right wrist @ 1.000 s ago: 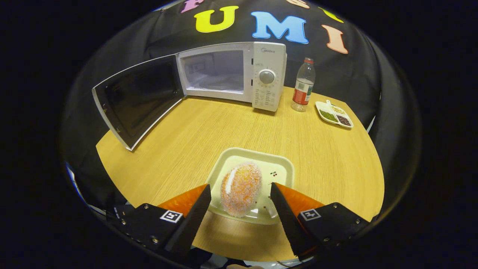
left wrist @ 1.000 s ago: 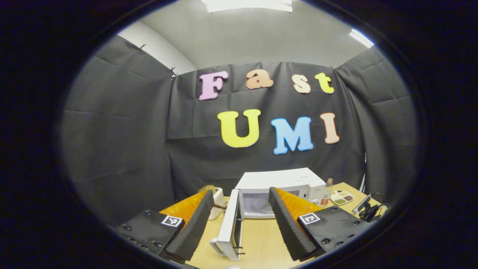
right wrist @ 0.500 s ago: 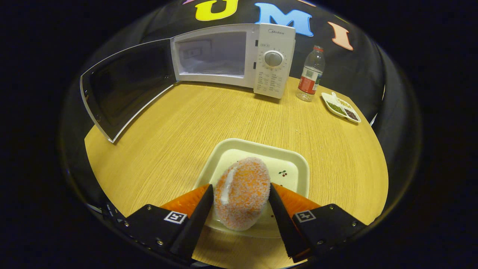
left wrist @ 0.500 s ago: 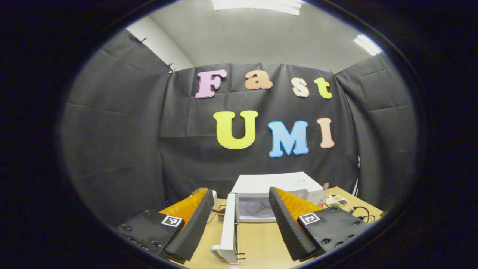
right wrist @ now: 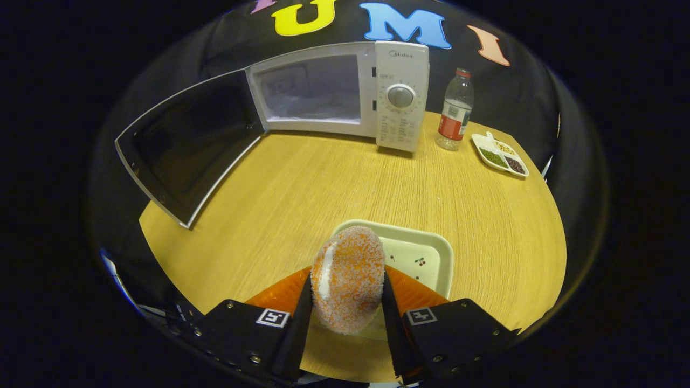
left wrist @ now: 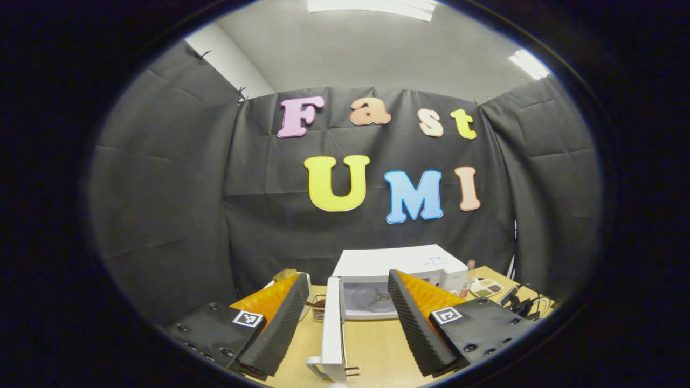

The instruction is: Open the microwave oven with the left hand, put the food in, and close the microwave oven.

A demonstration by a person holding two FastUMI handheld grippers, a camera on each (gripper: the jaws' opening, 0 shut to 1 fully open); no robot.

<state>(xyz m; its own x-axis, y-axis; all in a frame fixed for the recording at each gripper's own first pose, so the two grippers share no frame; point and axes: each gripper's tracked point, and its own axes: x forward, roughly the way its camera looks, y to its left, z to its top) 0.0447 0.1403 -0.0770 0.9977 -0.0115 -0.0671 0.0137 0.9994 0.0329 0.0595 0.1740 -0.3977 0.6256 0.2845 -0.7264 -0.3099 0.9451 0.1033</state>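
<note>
The white microwave point(right wrist: 396, 97) stands at the back of the round wooden table point(right wrist: 334, 183), its door point(right wrist: 186, 143) swung wide open to the left and its cavity bare. My right gripper point(right wrist: 347, 288) is shut on the food point(right wrist: 347, 280), an orange sugar-coated bun, held a little above the pale square plate point(right wrist: 426, 258). In the left gripper view, my left gripper point(left wrist: 347, 288) is open and holds nothing; it is raised, back from the microwave point(left wrist: 399, 267), with the open door point(left wrist: 334, 331) edge-on between its fingers.
A plastic bottle point(right wrist: 455, 110) with a red label stands right of the microwave. A small divided dish point(right wrist: 500, 154) of beans lies further right. Cables point(left wrist: 520, 304) sit at the table's right edge, and a small object point(left wrist: 318, 307) lies left of the microwave.
My right gripper closed on the bun and lifted it a little off the plate. The left gripper drifted slightly, staying open.
</note>
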